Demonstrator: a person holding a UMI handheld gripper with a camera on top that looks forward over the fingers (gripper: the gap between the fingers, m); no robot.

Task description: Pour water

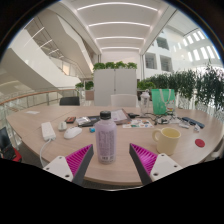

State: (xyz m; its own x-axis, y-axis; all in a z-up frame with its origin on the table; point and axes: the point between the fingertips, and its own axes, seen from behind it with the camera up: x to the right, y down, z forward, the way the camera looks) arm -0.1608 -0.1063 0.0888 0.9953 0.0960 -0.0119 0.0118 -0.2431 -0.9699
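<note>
Looking along the gripper [113, 160], I saw its two fingers spread wide, the magenta pads [79, 160] angled outward and touching nothing. A tall, pale, translucent plastic bottle with a purple-pink cap [105, 137] stood upright on the long light wooden surface [30, 145], between the fingers and a little ahead of their tips, with a clear gap on either side. I took it as my landmark.

To the right of the bottle and slightly farther off sat a pale yellow ceramic mug [167, 140], its handle turned away from the bottle; I judged it the likely target for the water. Behind the bottle lay a clutter of small dark items and papers I could not identify. Farther back to the right stood a green translucent container [162, 99]. To the left of the bottle lay a white flat object [48, 130].

My judgement was that the grasp had not yet begun. The risks ahead seemed plain: closing off-centre could nudge the tall, narrow bottle and topple it; a weak pinch on its smooth wall could let it slip when tilted. The cap looked in place, so pouring might yield nothing. Swinging toward the mug could overshoot and spill.
</note>
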